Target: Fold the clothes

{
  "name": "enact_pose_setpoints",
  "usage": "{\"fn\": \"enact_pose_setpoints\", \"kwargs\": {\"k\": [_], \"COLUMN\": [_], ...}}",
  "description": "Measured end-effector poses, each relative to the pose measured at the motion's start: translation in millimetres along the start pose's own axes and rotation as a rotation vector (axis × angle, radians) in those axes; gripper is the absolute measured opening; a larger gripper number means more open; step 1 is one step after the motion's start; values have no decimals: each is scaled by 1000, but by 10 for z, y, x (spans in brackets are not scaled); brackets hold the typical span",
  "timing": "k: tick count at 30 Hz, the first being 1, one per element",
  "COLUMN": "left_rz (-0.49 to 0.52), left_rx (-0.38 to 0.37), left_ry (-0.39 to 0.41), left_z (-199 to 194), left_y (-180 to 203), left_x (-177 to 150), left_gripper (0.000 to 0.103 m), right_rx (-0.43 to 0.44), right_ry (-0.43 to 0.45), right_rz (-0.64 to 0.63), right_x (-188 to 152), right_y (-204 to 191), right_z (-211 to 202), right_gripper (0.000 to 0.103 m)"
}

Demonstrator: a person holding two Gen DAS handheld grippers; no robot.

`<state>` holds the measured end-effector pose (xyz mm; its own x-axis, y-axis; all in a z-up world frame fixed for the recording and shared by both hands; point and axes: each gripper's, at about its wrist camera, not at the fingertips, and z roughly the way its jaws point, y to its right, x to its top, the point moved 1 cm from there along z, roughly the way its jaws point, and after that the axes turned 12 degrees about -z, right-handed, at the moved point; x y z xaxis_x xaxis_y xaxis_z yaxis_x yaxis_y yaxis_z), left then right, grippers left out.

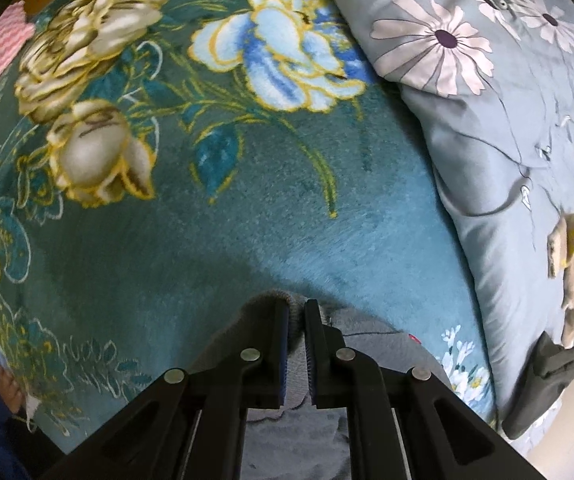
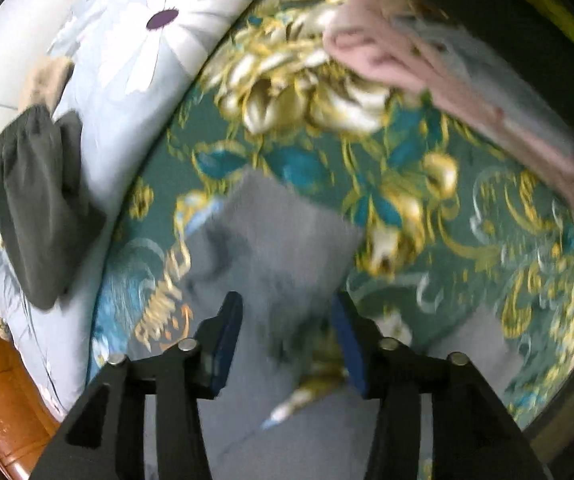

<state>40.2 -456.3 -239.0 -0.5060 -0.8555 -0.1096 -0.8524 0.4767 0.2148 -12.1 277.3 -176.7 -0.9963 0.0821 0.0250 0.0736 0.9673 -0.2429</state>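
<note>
Two tools work one grey garment [image 2: 271,236] lying on the flowered blanket [image 1: 207,216] of the bed, near the quilt-side edge: the left tool [image 1: 295,322] is clenched on a fold of its edge, the right tool [image 2: 287,320] hangs released, jaws straddling the cloth. Likely risk: the thin pinch slips and the fold falls crooked. Its long axis seems to run away from the right tool toward the blanket's middle, though blur hides the rest.
</note>
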Motion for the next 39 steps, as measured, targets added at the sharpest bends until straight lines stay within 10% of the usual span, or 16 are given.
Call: {"fn": "enact_pose_setpoints", "kwargs": {"k": [11, 13, 16, 24, 34, 39], "left_rz": [12, 24, 46, 89, 70, 67], "left_rx": [48, 53, 33, -29, 32, 17], "left_ry": [16, 22, 51, 74, 7, -16], "left_z": [-37, -42, -105, -149, 111, -3], "left_y": [124, 162, 216, 330, 436, 375], "left_x": [-82, -91, -101, -98, -63, -103], "left_gripper": [10, 10, 7, 7, 10, 29], "right_rx": [60, 64, 50, 129, 15, 13], "right_ry": [-8, 1, 21, 251, 82, 91], "right_rz": [308, 262, 145, -20, 79, 91], "right_x": [117, 178, 318, 665, 578, 559], "right_y": [441, 343, 139, -145, 41, 57], "right_z": [395, 364, 247, -511, 298, 197], "right_gripper": [48, 17, 9, 8, 10, 22]}}
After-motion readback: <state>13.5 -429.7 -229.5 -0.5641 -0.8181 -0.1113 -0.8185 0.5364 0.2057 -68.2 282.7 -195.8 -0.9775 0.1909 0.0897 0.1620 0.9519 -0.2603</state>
